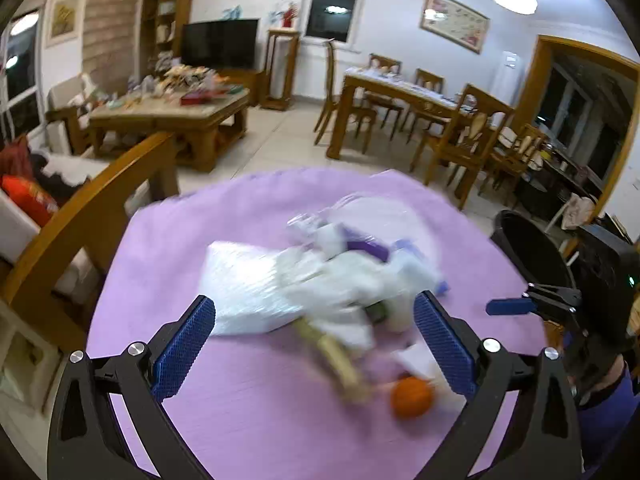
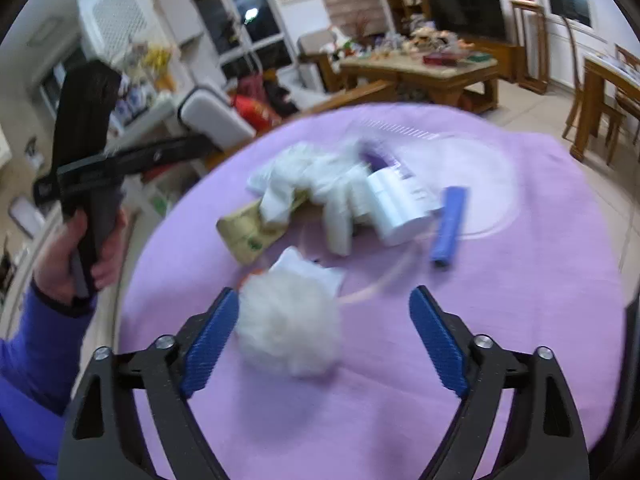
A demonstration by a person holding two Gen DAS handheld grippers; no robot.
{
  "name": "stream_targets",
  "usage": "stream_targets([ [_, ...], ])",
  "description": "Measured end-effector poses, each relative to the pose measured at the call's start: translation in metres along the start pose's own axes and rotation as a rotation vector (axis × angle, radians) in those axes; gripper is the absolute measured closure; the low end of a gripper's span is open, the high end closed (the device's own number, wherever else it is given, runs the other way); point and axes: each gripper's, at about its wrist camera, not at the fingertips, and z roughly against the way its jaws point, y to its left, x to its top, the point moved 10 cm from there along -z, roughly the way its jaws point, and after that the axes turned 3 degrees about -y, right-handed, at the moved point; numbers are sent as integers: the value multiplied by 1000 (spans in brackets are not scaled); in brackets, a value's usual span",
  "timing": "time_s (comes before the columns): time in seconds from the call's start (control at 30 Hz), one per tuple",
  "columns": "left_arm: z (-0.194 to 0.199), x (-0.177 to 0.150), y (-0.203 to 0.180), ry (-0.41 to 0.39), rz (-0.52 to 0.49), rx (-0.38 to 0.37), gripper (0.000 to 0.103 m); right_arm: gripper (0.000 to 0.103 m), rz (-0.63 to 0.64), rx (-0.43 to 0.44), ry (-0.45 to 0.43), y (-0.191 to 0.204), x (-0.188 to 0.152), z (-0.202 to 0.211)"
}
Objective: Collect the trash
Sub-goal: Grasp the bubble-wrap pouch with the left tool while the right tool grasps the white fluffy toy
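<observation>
A blurred heap of trash lies on the purple tablecloth (image 1: pixel 240 420). In it are a white plastic bag (image 1: pixel 244 280), crumpled tissues (image 2: pixel 312 176), a beige pouch (image 2: pixel 248 232), a white roll (image 2: pixel 400 208), a blue tube (image 2: pixel 450 224) and an orange fruit (image 1: pixel 412 396). My left gripper (image 1: pixel 312 300) is open just in front of the heap, its pads touching nothing. My right gripper (image 2: pixel 323 291) is open too. A fluffy white ball (image 2: pixel 292 324) lies between its fingers, close to the left finger (image 2: pixel 212 336).
A black bin (image 1: pixel 532 248) stands past the table's right edge. A wooden sofa arm (image 1: pixel 92 216) runs along the left. Beyond are a cluttered coffee table (image 1: pixel 168 112) and a dining table (image 1: pixel 400 92) with chairs. A hand (image 2: pixel 80 256) in a blue sleeve holds the left gripper.
</observation>
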Motion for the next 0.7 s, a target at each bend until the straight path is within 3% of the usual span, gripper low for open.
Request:
stream_targets([
  [0.17, -16, -26, 44, 74, 40, 18, 5, 17, 47, -54, 94, 6, -16, -34],
  [0.3, -32, -37, 55, 112, 40, 27, 5, 37, 26, 30, 98, 13, -19, -42],
  [0.4, -50, -38, 53, 161, 7, 25, 5, 43, 26, 37, 80, 12, -14, -38],
  [0.53, -68, -46, 49, 223, -75, 47, 5, 43, 16, 46, 76, 5, -15, -30],
  [0.7, -84, -42, 57, 220, -36, 48, 5, 43, -1, 68, 76, -1, -17, -23],
])
